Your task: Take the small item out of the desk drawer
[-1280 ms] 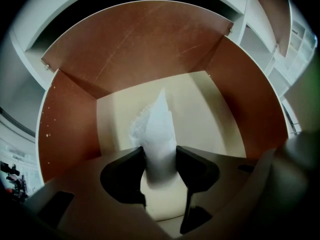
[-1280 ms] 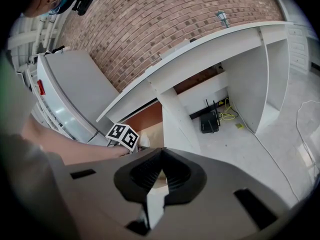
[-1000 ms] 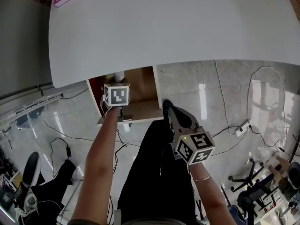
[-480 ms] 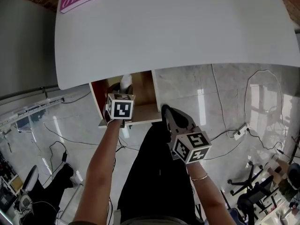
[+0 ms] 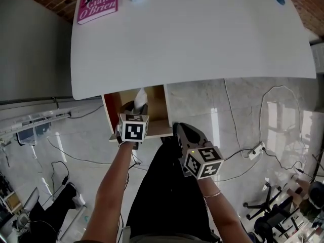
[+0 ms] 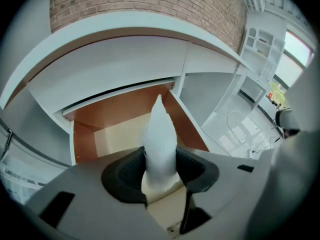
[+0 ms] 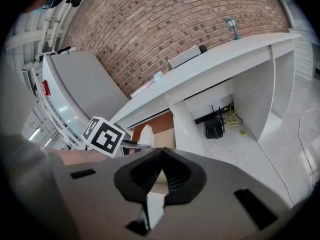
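Over the drawer (image 5: 156, 104), left gripper (image 5: 136, 108) clamps the white item (image 5: 140, 95) (right gripper (image 5: 178, 128) closed).

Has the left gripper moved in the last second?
Yes. The left gripper, shut on the white item, has pulled back toward the front edge of the drawer.

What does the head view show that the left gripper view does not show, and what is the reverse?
Only the head view shows the pink book on the desk, and the right tool near the drawer's front corner. Only the left gripper view shows the pads pressing on both sides of the white item, and the white shelves at the right. Both views show the left tool shut on the white item over the open drawer.
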Action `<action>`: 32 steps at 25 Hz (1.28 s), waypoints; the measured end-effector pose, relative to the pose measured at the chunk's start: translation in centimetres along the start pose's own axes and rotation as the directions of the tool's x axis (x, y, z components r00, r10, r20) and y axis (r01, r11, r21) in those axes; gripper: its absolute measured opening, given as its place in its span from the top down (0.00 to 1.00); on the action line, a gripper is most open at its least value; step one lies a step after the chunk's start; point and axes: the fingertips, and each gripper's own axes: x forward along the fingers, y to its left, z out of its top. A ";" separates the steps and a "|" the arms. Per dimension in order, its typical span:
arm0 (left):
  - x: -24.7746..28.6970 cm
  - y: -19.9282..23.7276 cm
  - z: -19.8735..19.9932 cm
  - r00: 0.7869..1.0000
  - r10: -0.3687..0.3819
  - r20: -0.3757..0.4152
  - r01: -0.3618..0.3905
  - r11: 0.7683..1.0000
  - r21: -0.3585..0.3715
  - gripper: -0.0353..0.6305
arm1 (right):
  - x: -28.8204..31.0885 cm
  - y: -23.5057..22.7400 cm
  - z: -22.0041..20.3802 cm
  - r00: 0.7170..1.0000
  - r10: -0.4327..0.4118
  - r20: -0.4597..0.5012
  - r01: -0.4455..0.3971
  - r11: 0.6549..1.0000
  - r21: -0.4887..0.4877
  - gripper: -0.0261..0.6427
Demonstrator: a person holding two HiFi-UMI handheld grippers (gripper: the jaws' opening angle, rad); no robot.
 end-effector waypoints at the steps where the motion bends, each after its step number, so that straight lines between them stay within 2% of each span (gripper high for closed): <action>1: -0.4 -0.2 0.1 1.000 -0.006 0.006 0.006 1.000 0.001 0.66 | -0.2 0.2 0.1 1.000 0.001 0.000 -0.001 1.000 -0.005 0.95; 12: -4.8 -1.2 0.6 0.997 -0.053 0.063 0.055 0.998 -0.043 0.66 | -1.4 1.3 1.4 1.000 0.010 -0.008 -0.011 0.999 -0.041 0.95; 20: -8.2 -1.6 1.5 0.989 -0.064 0.134 0.076 0.993 -0.092 0.66 | -2.5 1.7 3.0 1.000 -0.004 -0.006 0.003 0.997 -0.074 0.95; 32: -13.4 -1.7 3.0 0.971 -0.050 0.235 0.086 0.986 -0.144 0.66 | -4.1 3.8 5.5 0.999 0.031 0.019 -0.028 0.991 -0.131 0.95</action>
